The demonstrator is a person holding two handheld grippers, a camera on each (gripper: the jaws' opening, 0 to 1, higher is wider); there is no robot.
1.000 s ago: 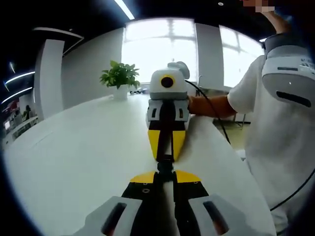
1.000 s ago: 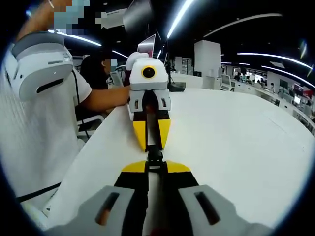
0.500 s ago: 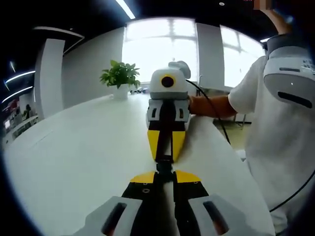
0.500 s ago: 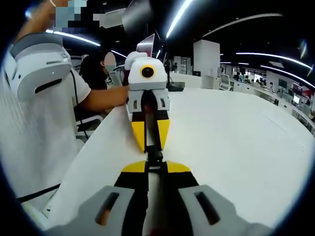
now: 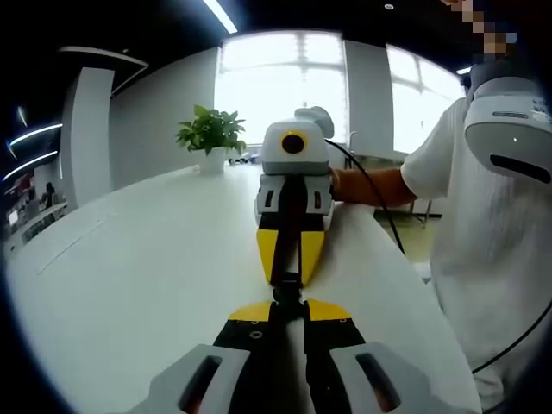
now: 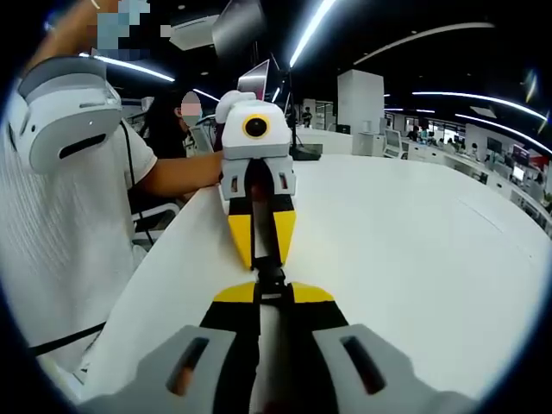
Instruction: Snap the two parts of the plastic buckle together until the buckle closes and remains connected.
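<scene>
My two grippers meet nose to nose over the white table (image 5: 129, 276). In the left gripper view, my left gripper (image 5: 289, 305) is shut on a black buckle part (image 5: 289, 293), and the right gripper (image 5: 289, 278) faces it, jaws shut on the other part. In the right gripper view, my right gripper (image 6: 270, 291) is shut on the black buckle (image 6: 271, 276), with the left gripper (image 6: 266, 261) opposite and almost touching. The buckle is mostly hidden between the yellow tips, so I cannot tell whether its halves are latched.
A person in a white shirt (image 5: 492, 224) stands at the table's edge, holding both grippers, with a forearm (image 6: 177, 175) behind the far one. A potted plant (image 5: 210, 134) sits at the table's far end. More desks (image 6: 448, 155) lie in the background.
The facing grippers have drawn slightly closer together, and the short gap of black buckle between their yellow tips has shrunk.
</scene>
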